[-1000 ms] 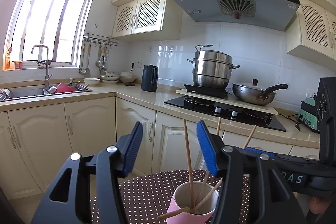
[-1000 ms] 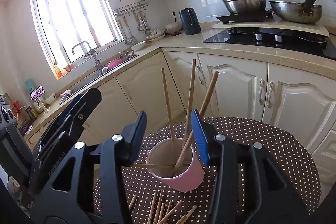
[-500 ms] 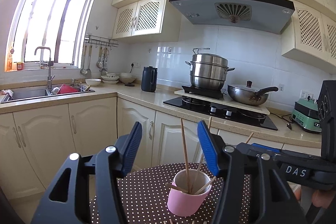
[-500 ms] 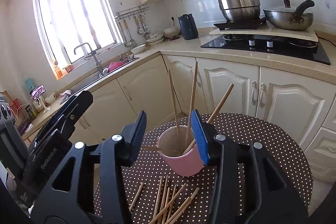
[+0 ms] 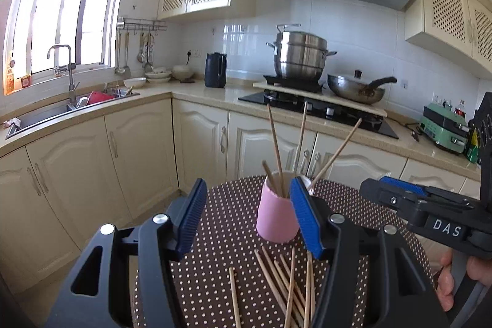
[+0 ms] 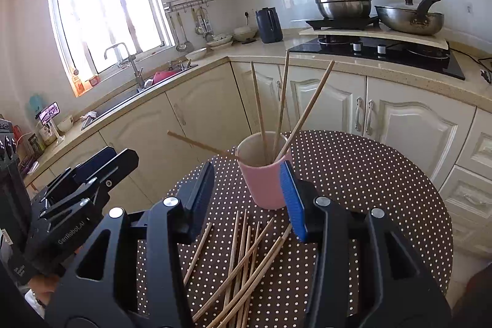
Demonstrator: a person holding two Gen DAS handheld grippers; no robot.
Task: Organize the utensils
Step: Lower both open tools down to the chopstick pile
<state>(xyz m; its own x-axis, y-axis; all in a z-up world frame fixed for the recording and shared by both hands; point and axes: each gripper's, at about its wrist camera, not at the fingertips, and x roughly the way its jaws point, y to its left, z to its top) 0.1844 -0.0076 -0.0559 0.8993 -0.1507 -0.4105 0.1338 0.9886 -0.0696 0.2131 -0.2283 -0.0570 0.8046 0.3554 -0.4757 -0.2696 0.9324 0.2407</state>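
Loose chopsticks lie just short of both empty grippers.

Left gripper [image 5: 247,220] and right gripper [image 6: 247,202] both hang parted, grasping nothing. The loose chopsticks [image 6: 243,266] lie on the dotted table [image 6: 369,174], long axes pointing toward the pink cup [image 6: 266,186] already holding 4; neither gripper is clearly nearer.

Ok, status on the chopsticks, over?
Both jaws open, empty. Four chopsticks in the pink cup; a pile of loose chopsticks on the table. Path clear.
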